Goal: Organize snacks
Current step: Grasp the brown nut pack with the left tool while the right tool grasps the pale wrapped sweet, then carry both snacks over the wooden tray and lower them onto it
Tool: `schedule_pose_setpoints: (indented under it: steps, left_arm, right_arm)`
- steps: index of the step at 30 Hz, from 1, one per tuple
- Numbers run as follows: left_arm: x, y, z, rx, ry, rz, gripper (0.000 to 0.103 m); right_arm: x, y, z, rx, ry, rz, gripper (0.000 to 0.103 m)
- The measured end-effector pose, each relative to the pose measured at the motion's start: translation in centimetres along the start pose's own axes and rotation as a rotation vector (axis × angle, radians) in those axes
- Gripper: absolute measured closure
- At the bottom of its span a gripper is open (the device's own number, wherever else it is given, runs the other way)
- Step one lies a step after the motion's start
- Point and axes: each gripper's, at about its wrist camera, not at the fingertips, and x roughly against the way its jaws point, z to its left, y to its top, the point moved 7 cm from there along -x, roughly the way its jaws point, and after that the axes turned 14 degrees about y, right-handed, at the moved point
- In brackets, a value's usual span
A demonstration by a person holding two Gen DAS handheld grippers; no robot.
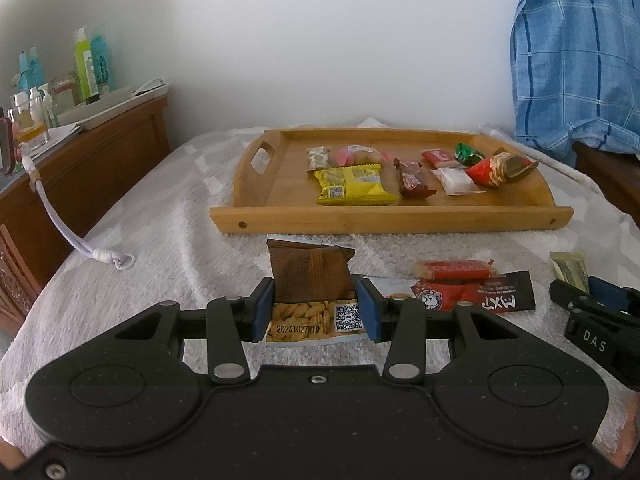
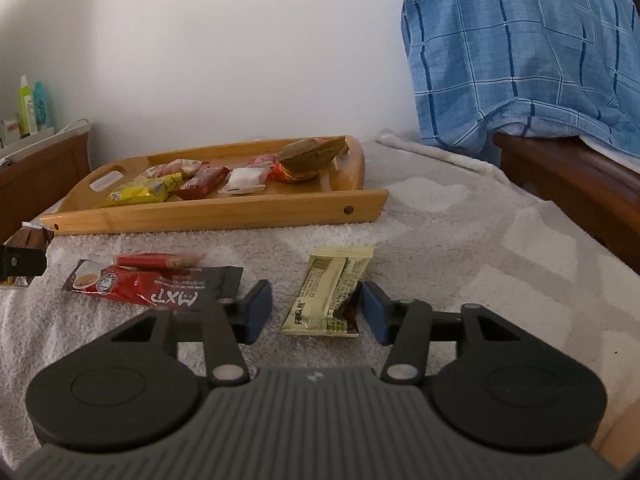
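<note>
A wooden tray at the back of the towel-covered table holds several snack packets. My left gripper has its blue pads against both sides of a brown snack packet lying on the towel. My right gripper is open around a pale green snack packet; its right pad is close to the packet, its left pad stands apart. A red and black MXT packet and a red stick packet lie between the grippers.
A wooden dresser with bottles stands at the left. A white cord hangs from it onto the towel. A chair draped with a blue checked shirt stands at the right.
</note>
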Motion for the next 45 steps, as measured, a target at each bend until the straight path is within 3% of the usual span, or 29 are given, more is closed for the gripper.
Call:
schedule_pose_setpoints:
  steps: [4, 23, 34, 40, 45]
  left_arm:
    - [-0.1, 0.2, -0.3, -0.005, -0.007, -0.007, 0.061]
    - [0.2, 1.5, -1.2, -0.039, -0.055, -0.023, 0.061]
    - [-1.2, 8.9, -1.2, -0.017, -0.106, -0.081, 0.062]
    - [-4.1, 13.3, -1.2, 0.01, -0.134, -0.075, 0.062]
    - [-8.1, 15.6, -1.5, 0.031, -0.147, -0.022, 0.062]
  right_arm:
    - [-0.1, 0.1, -0.2, 0.0, -0.007, 0.003, 0.065]
    - [1.1, 0.9, 0.5, 0.032, 0.036, -0.01, 0.066]
    - [1.0, 8.7, 0.4, 0.025, 0.091, -0.082, 0.066]
    - [-3.0, 13.6, 0.0, -0.029, 0.148, -0.054, 0.066]
    - [-7.7, 16.0, 0.2, -0.032, 0.17, 0.008, 0.066]
